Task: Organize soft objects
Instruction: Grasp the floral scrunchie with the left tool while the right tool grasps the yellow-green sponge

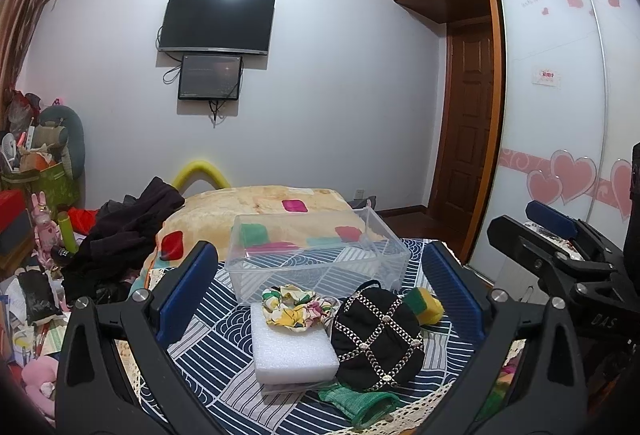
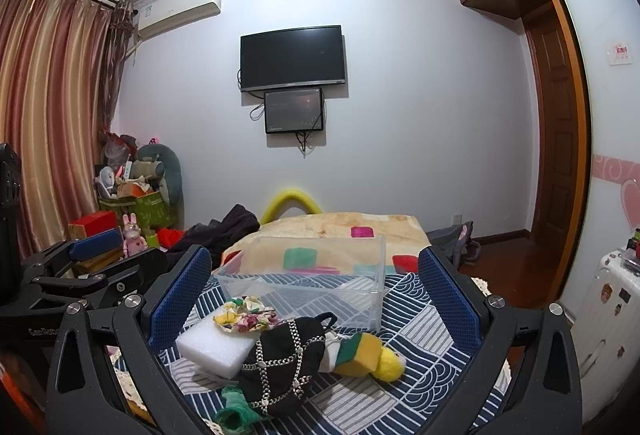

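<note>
The soft things lie bunched together on the blue-and-white patterned cloth [image 1: 224, 363] covering the table, just in front of the clear plastic bin [image 1: 316, 255], which looks empty. The floral scrunchie [image 1: 294, 309] rests on the white foam block [image 1: 294, 349]; the black chain-trimmed pouch [image 1: 378, 343] leans against that block and partly covers the yellow-green sponge [image 1: 426, 305] and the green mesh cloth [image 1: 360, 401].

Because they overlap, a grab at one piece is likely to drag a neighbour: lifting the foam block would tip the scrunchie off, and the pouch's chains could snag the mesh cloth. A pinch too deep could also catch the patterned cloth and pull it, shifting the bin. The light bin could slide if nudged during a drop.

The left tongs [image 1: 320, 295] stand wide open, holding and touching nothing, their blue pads framing the heap from above. The right tongs [image 2: 314, 299] are likewise spread wide and empty, hovering over the same pile.
</note>
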The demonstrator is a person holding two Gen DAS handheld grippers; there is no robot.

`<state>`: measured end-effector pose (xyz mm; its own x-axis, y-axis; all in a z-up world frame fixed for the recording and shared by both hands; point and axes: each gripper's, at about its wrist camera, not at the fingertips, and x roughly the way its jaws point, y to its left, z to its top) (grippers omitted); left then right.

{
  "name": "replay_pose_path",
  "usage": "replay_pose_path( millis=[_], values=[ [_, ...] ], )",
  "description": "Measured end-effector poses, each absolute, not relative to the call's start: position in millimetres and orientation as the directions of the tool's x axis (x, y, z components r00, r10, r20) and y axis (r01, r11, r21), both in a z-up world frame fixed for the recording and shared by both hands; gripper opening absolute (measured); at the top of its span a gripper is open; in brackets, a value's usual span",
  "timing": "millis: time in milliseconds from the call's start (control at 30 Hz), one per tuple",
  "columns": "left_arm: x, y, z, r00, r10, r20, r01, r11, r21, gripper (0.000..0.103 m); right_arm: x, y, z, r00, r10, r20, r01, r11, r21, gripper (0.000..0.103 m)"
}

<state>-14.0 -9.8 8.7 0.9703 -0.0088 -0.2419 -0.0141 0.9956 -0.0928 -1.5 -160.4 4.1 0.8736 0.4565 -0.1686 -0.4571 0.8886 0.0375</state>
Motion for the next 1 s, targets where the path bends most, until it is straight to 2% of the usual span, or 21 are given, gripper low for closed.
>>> replay_pose_path(
  millis=[133, 233, 300, 433, 533, 667, 867, 1000],
  values=[
    [-11, -9, 5, 0.971, 0.009, -0.237, -0.031, 0.996, -0.089, 0.102, 6, -164, -1, 0.877, 0.444, -0.183, -0.445, 0.895, 0.038, 0.103],
    [0, -8, -1, 0.962, -0.006, -0.273, -0.019, 0.996, -0.089, 0.085, 17, -173, -8, 0.882, 0.424, -0.205, -0.421, 0.905, 0.059, 0.103],
    [10, -6, -7, 0.951, -0.025, -0.308, -0.007, 0.995, -0.103, 0.082, 26, -180, -14, 0.882, 0.415, -0.226, -0.407, 0.91, 0.08, 0.1],
    [28, -5, -25, 0.93, -0.012, -0.367, -0.026, 0.995, -0.1, 0.077, 44, -194, -28, 0.872, 0.4, -0.282, -0.382, 0.916, 0.12, 0.086],
    [43, -5, -38, 0.91, -0.012, -0.414, -0.032, 0.995, -0.1, 0.069, 56, -200, -40, 0.858, 0.391, -0.334, -0.365, 0.92, 0.141, 0.082],
    [61, -5, -54, 0.884, -0.019, -0.467, -0.026, 0.996, -0.09, 0.068, 69, -206, -57, 0.84, 0.37, -0.397, -0.334, 0.929, 0.159, 0.075],
    [88, 3, -76, 0.844, -0.033, -0.536, -0.029, 0.994, -0.106, 0.058, 84, -217, -75, 0.801, 0.346, -0.488, -0.29, 0.938, 0.189, 0.075],
    [99, 5, -88, 0.821, -0.056, -0.568, -0.02, 0.992, -0.127, 0.057, 93, -213, -86, 0.755, 0.385, -0.53, -0.298, 0.922, 0.245, 0.075]
  ],
)
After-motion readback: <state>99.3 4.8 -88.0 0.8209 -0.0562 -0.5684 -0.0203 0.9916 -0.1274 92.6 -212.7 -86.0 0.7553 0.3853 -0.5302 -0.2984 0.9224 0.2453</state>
